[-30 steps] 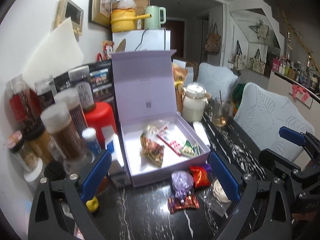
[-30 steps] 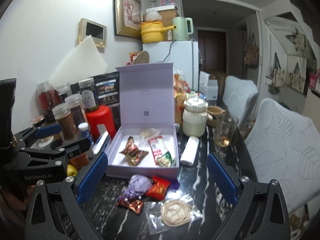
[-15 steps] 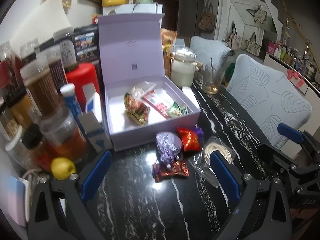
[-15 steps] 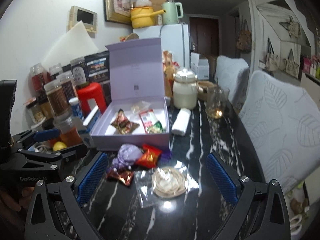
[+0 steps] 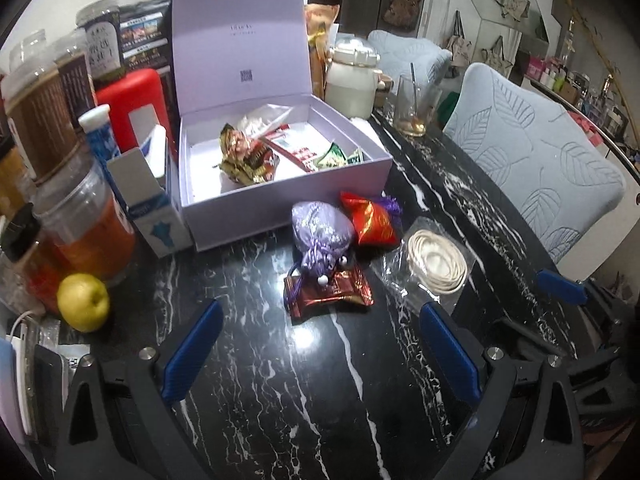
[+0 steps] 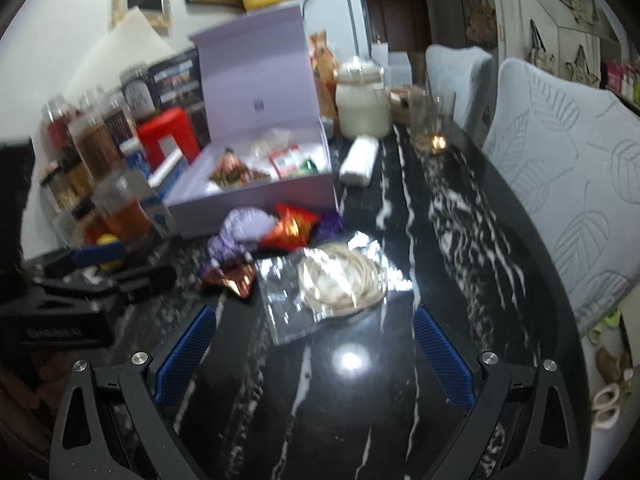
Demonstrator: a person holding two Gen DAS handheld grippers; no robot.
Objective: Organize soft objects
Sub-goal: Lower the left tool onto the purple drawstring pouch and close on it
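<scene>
Both pairs of blue-padded fingers stand wide apart with nothing between them: the left gripper and the right gripper each hover over the black marble table. Ahead of the left one, a lilac drawstring pouch lies on a dark red wrapper, touching a red foil packet. Just right of these sits a clear bag of rubber bands, directly in front of the right gripper. Behind them an open lilac box holds several snack packets. A yellow apple rests near jars on the left.
</scene>
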